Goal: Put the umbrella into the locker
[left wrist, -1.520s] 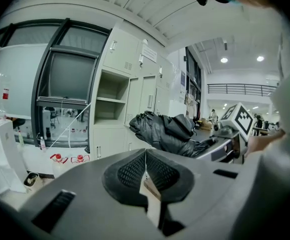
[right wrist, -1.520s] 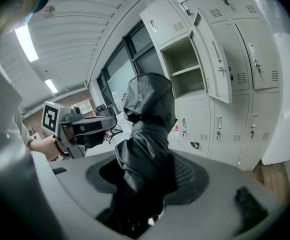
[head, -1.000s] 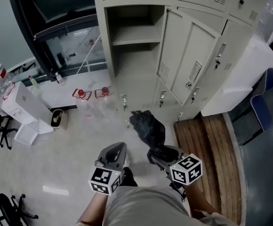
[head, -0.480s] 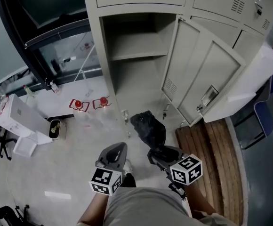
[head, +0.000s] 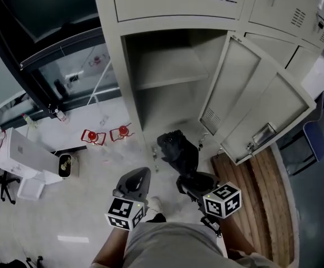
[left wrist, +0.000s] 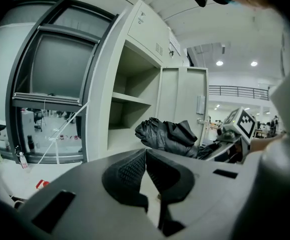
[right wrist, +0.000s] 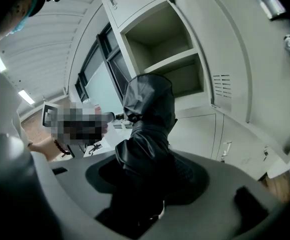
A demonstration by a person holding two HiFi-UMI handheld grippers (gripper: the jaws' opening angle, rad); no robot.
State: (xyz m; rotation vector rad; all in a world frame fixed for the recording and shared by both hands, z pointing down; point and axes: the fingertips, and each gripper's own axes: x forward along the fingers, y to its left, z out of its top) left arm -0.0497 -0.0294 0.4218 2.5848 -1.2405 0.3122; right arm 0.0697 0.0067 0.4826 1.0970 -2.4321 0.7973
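right tool (head: 193, 182) grips the umbrella (head: 177, 149), left tool (head: 136, 178) closed, empty; steer it end-first into the locker (head: 113, 66), clear of the door (head: 246, 116).

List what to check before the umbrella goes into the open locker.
1. Grip: right gripper clamped on the folded black umbrella: ok.
2. Access: locker with its door swung wide: ok.
3. Space under the shelf: ok, nothing seen in it.
4. Other hand: left gripper shut, holding nothing, beside the umbrella: ok.
5. Umbrella inside the locker: not ok, it hangs out in front of the opening.
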